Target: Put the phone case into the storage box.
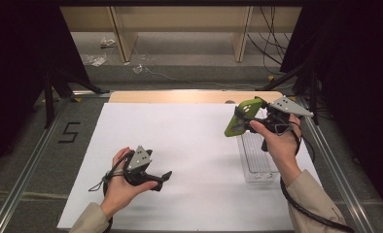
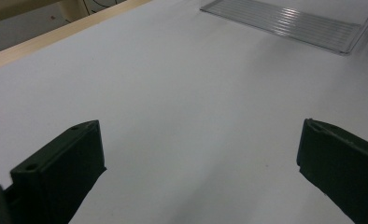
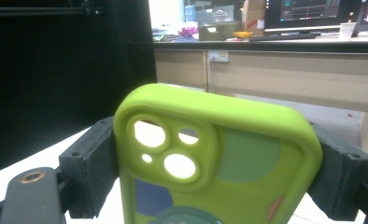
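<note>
Green phone case (image 1: 242,118) is pinched across its sides by right hand-held gripper (image 1: 250,121), held up above far end of clear plastic tray (image 1: 257,171), w/ nothing seen inside. Left hand-held gripper (image 1: 163,178) is kept spread over white counter (image 1: 189,155), nothing btw its jaws.

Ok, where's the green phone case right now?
In the high view the green phone case is at the table's far right, clamped across its width in the right hand-held gripper and held in the air just beyond the far end of the clear plastic tray.
</note>
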Motion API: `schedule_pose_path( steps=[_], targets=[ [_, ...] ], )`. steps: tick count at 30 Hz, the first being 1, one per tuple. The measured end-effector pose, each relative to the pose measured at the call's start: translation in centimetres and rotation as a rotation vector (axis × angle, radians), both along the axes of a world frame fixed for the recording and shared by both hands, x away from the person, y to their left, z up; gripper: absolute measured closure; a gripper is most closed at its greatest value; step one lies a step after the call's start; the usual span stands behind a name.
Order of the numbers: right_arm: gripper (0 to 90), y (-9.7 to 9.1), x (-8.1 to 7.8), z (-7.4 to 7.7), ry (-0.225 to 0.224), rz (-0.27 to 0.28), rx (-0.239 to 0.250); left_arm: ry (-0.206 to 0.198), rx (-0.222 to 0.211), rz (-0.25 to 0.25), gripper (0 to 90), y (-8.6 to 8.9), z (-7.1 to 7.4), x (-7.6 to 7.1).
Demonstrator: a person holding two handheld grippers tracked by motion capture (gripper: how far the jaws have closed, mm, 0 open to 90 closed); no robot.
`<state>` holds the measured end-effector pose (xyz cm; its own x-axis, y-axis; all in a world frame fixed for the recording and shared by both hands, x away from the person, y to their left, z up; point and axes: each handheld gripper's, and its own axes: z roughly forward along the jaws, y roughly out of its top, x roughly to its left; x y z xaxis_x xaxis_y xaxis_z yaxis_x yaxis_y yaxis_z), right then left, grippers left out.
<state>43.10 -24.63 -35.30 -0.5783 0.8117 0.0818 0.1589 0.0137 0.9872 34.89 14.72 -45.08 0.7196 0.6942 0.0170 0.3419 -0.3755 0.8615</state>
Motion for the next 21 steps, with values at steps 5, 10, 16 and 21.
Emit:
schedule_pose_path(
  steps=[5,10,16,21],
  targets=[
    [16.2,-0.5,0.1,0.1,-0.001,-0.018,0.001,-0.001,0.001,0.004,0.3,0.1,0.0,0.0],
    [16.2,-1.0,0.3,0.2,-0.004,-0.037,0.001,-0.001,0.003,0.004,0.2,0.2,-0.1,0.1],
    [16.2,-1.5,0.4,0.3,-0.006,-0.053,-0.002,-0.001,0.006,0.008,0.0,0.3,-0.1,0.1],
    [16.2,-1.9,0.5,0.4,-0.005,-0.066,-0.002,-0.006,0.005,0.016,0.1,0.6,0.0,0.1]
  ],
)
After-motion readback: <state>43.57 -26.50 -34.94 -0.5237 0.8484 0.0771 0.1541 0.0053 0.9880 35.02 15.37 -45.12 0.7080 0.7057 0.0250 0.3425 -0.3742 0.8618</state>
